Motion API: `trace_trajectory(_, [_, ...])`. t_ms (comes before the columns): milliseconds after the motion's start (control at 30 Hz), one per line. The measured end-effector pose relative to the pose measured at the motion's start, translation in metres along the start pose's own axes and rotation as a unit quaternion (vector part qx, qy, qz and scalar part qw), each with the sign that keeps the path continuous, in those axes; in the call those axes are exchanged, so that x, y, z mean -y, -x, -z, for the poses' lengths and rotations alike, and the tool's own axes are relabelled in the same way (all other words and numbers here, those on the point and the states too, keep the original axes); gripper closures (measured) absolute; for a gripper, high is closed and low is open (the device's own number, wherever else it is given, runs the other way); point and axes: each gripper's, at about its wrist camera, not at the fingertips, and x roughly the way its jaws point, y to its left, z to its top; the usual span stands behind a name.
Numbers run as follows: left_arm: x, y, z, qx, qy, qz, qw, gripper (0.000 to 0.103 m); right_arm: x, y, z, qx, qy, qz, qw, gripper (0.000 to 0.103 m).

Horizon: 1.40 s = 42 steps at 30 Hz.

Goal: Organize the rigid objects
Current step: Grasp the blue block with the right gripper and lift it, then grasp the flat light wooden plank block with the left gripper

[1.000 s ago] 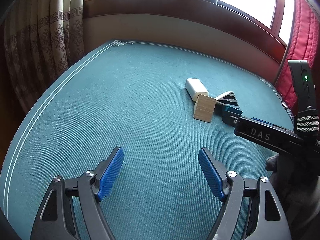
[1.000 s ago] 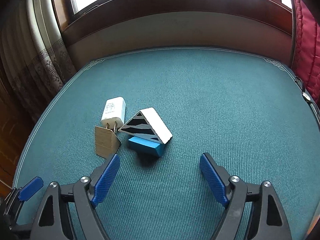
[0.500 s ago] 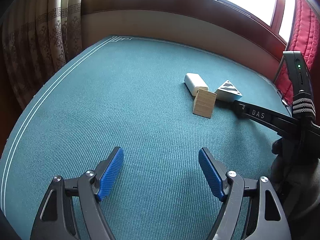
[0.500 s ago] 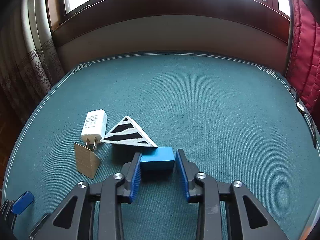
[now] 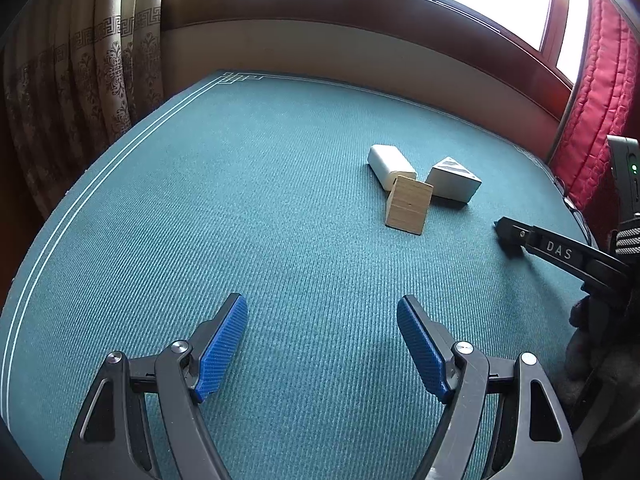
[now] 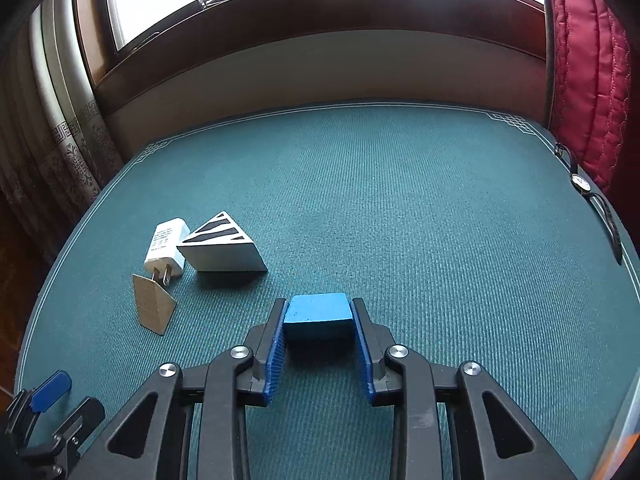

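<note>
Right wrist view: the right tool (image 6: 319, 320) is clenched on the blue block (image 6: 318, 314), both ribbed pads pressed flat against its sides, at about six o'clock on the green counter (image 6: 400, 200). The block looks square in the grip, so I'd judge the thing to do now is carry it level and slowly, clear of the cluster at nine o'clock, and set it down flat before letting go; a sideways nudge there could knock the others about. That cluster is the white charger (image 6: 166, 246) with its prongs touching the wooden wedge (image 6: 152, 304), and the striped prism (image 6: 222, 250) just beside the charger. A wristwatch (image 6: 580, 182) lies at the counter's three o'clock edge. From the left wrist, the left tool (image 5: 320, 340) is spread wide and grasping nothing, with bare cloth between its pads. I can see no tray, box or bin in either view, so where the pieces are meant to go I cannot tell.
</note>
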Motion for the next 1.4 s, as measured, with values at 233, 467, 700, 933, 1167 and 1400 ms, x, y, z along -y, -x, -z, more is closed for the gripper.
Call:
trace_trajectory(233, [0.0,-0.001,0.0,0.0,0.0,-0.003,1.0,0.025,0.01,0.016,0.017,-0.002,0.005,-0.014,1.0,0.071])
trace_trajectory(467, [0.002,-0.001,-0.002,-0.002,-0.004,-0.013,0.9999,0.025,0.012,0.032,0.035,-0.007,0.025,-0.038,0.999,0.071])
trace_trajectory(700, [0.014,0.004,-0.009,-0.001,-0.02,-0.012,0.9997,0.025,0.015,0.046,0.053,-0.011,0.045,-0.053,0.998,0.071])
trace_trajectory(933, [0.034,0.011,-0.023,0.01,-0.056,-0.015,0.9983,0.025,0.019,0.05,0.057,-0.012,0.044,-0.061,0.997,0.069])
trace_trajectory(1167, [0.052,0.004,-0.034,0.011,-0.088,-0.021,0.9958,0.025,0.019,0.055,0.063,-0.014,0.052,-0.059,0.997,0.049])
trace_trajectory(1400, [0.068,-0.021,-0.047,0.003,-0.092,-0.011,0.9957,0.025,0.021,0.056,0.065,-0.011,0.05,-0.058,0.997,0.049])
